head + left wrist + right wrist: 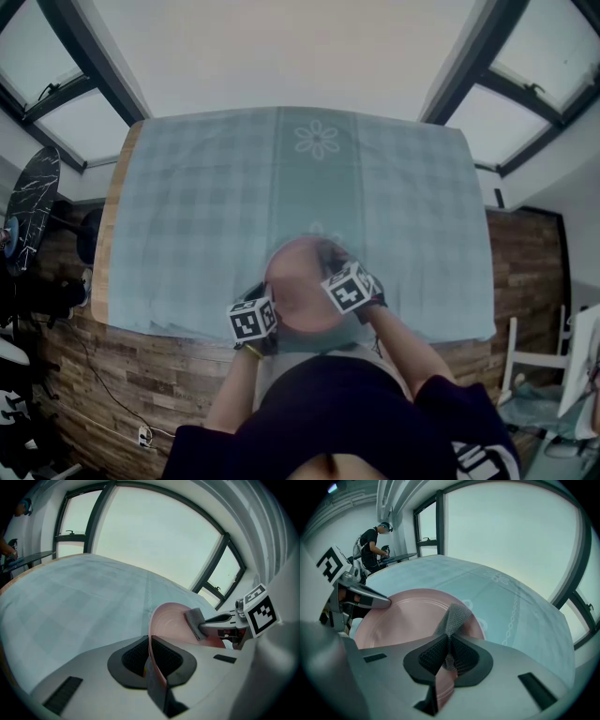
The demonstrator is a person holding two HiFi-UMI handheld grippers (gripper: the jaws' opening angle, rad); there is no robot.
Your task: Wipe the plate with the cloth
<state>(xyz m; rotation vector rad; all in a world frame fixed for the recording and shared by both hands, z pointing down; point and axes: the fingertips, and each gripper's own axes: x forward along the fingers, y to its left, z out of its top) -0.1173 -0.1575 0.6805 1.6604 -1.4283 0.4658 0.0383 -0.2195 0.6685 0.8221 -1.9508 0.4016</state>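
Note:
A pink plate (302, 286) is held up off the table near my body, tilted on edge. My left gripper (149, 660) is shut on the plate's rim (151, 634), which runs between its dark pads. My right gripper (447, 656) is shut on a grey cloth (453, 618), and the cloth lies against the plate's face (405, 618). In the left gripper view the cloth (196, 622) shows as a grey pad on the inside of the plate, with the right gripper (213, 620) behind it. In the head view the left gripper's marker cube (251, 322) and the right gripper's marker cube (349, 288) flank the plate.
The table carries a pale blue checked tablecloth (206, 197) with a flower print (317, 139). Its wooden edge (108, 225) shows at the left. A person (374, 545) stands at a bench far behind. Large windows surround the room.

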